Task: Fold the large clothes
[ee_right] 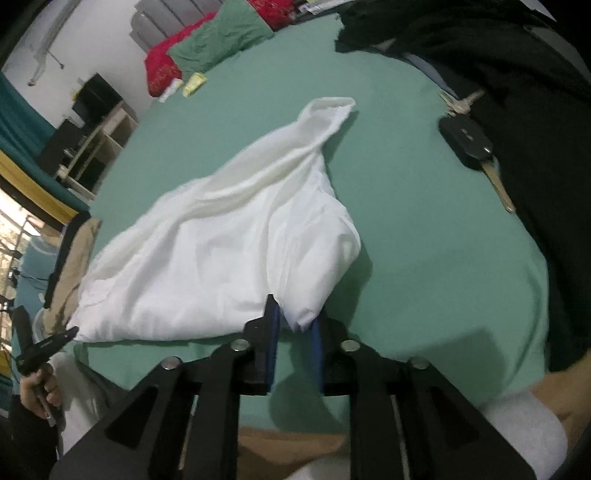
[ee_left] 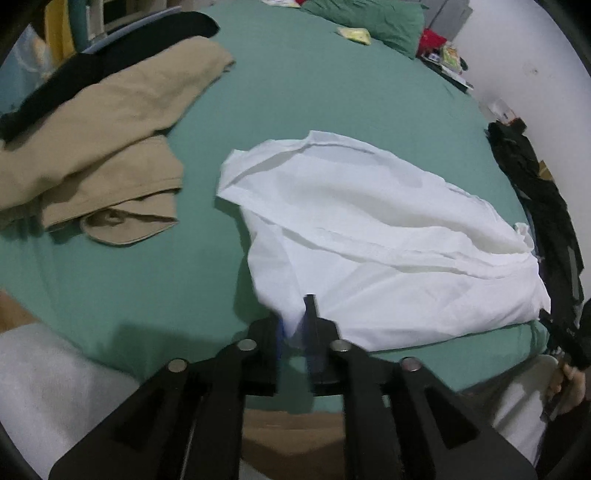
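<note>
The left gripper (ee_left: pixel 295 325) pinches one near corner of the white garment (ee_left: pixel 369 236). The right gripper (ee_right: pixel 295 328) pinches the other corner. The garment lies crumpled on the green bed (ee_left: pixel 295 96), beside tan clothes (ee_left: pixel 110 147).

A bed with green sheet (ee_left: pixel 314 110) carries a crumpled tan garment (ee_left: pixel 110 147) near its left edge, with a black cloth (ee_left: pixel 110 55) behind it. A green pillow (ee_right: pixel 218 35) lies at the far end. A car key (ee_right: pixel 469 142) rests near the right edge.
</note>
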`<state>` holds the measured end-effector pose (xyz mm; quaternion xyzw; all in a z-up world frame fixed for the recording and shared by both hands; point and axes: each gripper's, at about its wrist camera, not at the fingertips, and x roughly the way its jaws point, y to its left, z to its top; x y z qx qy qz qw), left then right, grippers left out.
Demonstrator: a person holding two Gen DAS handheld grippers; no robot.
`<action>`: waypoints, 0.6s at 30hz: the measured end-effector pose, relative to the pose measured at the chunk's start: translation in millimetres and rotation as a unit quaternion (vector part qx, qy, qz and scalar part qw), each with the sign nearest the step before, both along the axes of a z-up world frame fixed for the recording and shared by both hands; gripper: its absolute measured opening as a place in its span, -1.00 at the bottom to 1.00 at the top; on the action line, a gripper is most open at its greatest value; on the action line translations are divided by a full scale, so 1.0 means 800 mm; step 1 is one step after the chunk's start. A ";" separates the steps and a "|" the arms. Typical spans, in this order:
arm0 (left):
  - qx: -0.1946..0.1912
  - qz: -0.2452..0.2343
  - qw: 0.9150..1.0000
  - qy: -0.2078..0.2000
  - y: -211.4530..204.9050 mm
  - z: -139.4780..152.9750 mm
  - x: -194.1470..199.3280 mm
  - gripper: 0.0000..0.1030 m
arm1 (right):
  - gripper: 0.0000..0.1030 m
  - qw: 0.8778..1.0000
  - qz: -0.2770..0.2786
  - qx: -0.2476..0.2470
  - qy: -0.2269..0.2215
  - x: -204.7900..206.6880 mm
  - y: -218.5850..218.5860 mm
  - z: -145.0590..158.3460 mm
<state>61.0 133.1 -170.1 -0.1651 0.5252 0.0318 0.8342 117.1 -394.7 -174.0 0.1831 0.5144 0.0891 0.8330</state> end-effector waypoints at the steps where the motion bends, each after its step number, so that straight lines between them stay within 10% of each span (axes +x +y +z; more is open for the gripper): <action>1: 0.009 0.008 1.000 -0.010 0.000 0.008 -0.003 -0.27 | -0.50 1.000 -0.008 -0.011 0.003 0.000 -0.002 0.002; 7: 0.023 -0.059 0.996 -0.060 -0.052 0.052 0.011 -0.08 | -0.21 0.997 -0.037 -0.027 -0.055 -0.013 -0.002 0.042; 18: 0.104 -0.184 0.977 -0.022 -0.152 0.005 0.054 -0.08 | -0.18 0.996 0.042 -0.026 -0.076 0.022 0.067 0.042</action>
